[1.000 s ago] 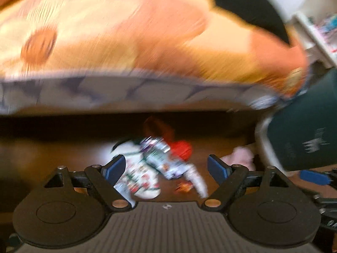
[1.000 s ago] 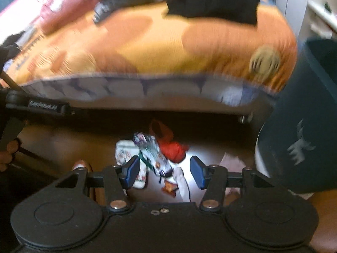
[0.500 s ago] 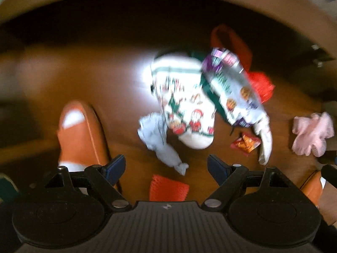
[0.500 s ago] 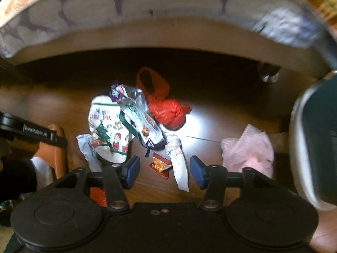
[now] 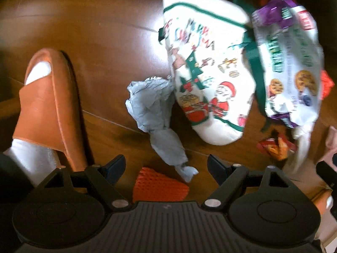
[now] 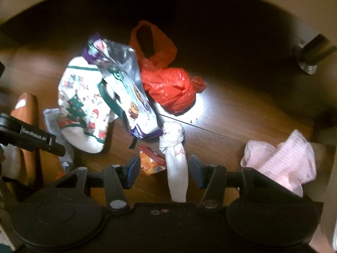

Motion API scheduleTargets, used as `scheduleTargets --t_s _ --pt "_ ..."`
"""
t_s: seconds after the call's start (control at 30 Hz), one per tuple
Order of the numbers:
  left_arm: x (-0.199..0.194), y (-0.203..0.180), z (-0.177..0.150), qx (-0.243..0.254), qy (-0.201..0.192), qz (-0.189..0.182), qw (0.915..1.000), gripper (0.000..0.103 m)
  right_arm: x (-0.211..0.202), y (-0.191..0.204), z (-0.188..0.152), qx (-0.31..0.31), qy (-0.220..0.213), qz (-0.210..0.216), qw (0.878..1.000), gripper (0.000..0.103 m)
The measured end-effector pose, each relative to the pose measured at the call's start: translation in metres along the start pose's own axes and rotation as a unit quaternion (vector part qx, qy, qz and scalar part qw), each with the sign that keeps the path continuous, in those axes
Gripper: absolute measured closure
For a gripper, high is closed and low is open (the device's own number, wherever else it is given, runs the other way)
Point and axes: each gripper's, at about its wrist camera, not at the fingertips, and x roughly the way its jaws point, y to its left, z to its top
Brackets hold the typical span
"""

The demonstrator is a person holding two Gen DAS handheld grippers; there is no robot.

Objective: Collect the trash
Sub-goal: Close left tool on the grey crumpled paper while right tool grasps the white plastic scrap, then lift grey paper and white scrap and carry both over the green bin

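Crumpled grey paper [image 5: 155, 113] lies on the wooden floor [image 5: 94, 31] ahead of the left tongs [image 5: 166, 164], spread wide and empty above it; the right tongs [image 6: 165, 168], also released, straddle a knotted white bag [image 6: 175, 158], apparently lining up for pickups.

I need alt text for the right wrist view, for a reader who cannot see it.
The open right gripper points down at trash on a wooden floor: a knotted white bag lies between its fingers, unpinched. Beyond lie a cookie packet, a Christmas bag, a red plastic bag and pink cloth.
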Motion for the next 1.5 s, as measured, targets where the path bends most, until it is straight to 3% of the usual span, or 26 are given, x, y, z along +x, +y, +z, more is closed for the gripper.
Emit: scheduleTargets --t_s 0.23,0.43,0.63,0.7,0.87,1.17,1.5 --pt "0.037 0.003 0.003 -0.003 0.027 0.012 0.9996 0.018 0.037 -0.006 0.012 0.003 0.023 0.001 1.0 0.054" --pt "0.049 -0.002 0.003 0.01 0.026 0.012 0.9995 0.02 0.054 -0.007 0.018 -0.008 0.028 -0.001 1.0 0.055" --pt "0.06 0.0 0.005 -0.001 0.036 -0.003 0.9993 0.05 0.062 -0.012 0.021 -0.01 0.024 0.001 1.0 0.059" --pt "0.062 0.001 0.004 -0.006 0.04 -0.011 0.9991 0.063 0.063 -0.011 0.02 -0.011 0.026 0.003 1.0 0.084" --pt "0.063 0.003 0.007 -0.008 0.038 -0.012 0.9992 0.069 0.062 -0.01 0.015 -0.016 0.022 -0.005 1.0 0.087" --pt "0.03 0.003 0.001 -0.018 0.04 -0.011 0.999 0.073 0.013 -0.015 0.004 0.031 -0.003 -0.007 0.999 0.09" --pt "-0.039 0.002 -0.027 -0.005 -0.001 -0.037 0.9993 0.079 -0.076 -0.002 -0.02 0.063 -0.056 -0.011 0.996 0.09"
